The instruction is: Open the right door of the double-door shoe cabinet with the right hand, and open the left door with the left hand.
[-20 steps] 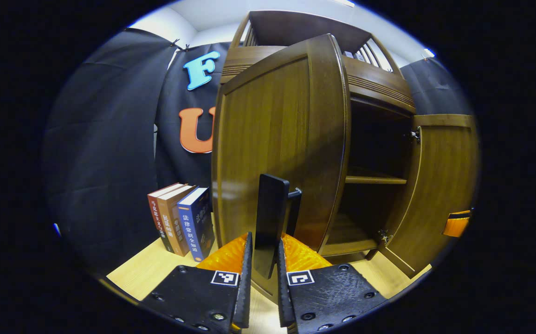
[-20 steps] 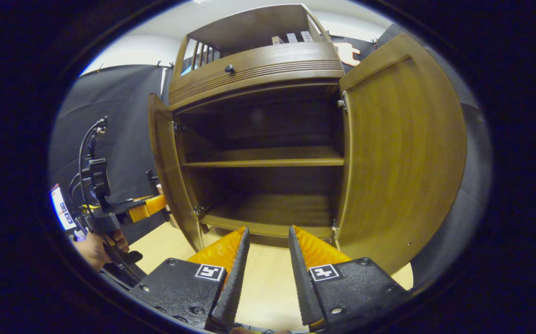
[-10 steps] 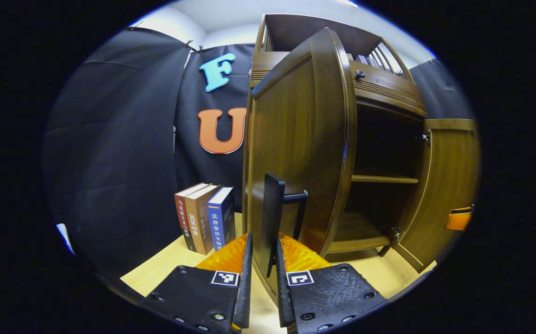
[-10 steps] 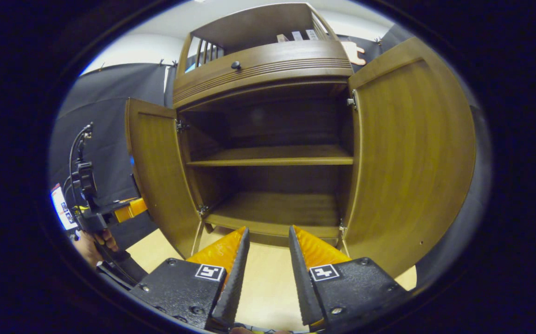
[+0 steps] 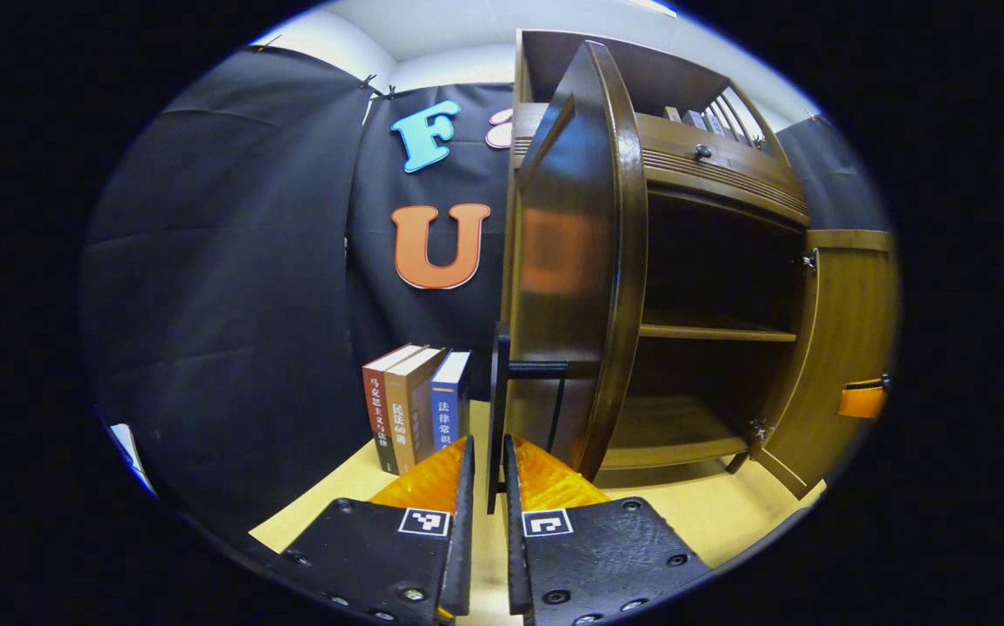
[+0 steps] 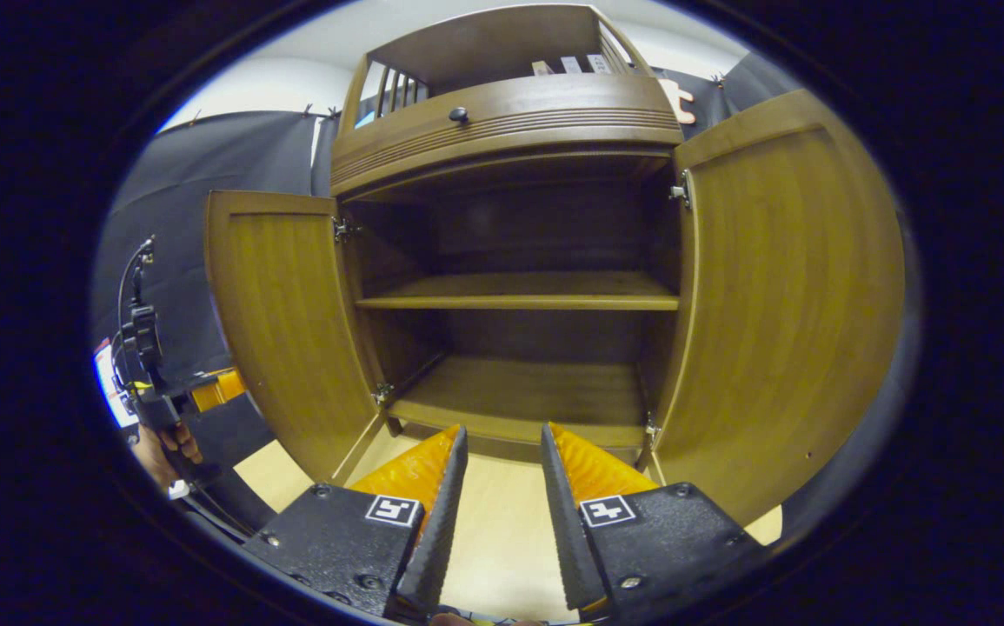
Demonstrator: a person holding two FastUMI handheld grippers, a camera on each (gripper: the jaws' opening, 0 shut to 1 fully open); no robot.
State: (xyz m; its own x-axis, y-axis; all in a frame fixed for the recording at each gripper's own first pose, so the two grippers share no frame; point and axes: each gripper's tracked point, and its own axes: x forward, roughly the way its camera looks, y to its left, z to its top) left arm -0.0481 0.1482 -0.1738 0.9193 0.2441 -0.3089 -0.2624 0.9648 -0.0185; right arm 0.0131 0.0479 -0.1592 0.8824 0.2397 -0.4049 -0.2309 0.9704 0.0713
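The brown wooden shoe cabinet (image 6: 510,122) stands with both doors swung out. In the left gripper view, my left gripper (image 5: 488,474) is shut on the black handle (image 5: 498,391) of the left door (image 5: 571,261), which I see nearly edge-on. The right door (image 5: 845,339) stands open farther right, with the right gripper's tip (image 5: 862,402) beside it. In the right gripper view, my right gripper (image 6: 502,452) is open and holds nothing, in front of the cabinet's bottom shelf (image 6: 528,396). The left door (image 6: 284,322) and right door (image 6: 788,296) flank the bare inside.
Three upright books (image 5: 415,404) stand on the light wooden floor (image 5: 710,513) left of the cabinet, just behind the left door. A middle shelf (image 6: 519,300) crosses the inside. A hand (image 6: 162,439) holds the left gripper (image 6: 206,391) at the far left.
The left door has swung farther open, pulled by my left gripper on its handle. My right gripper has stayed open in front of the cabinet, drifting slightly.
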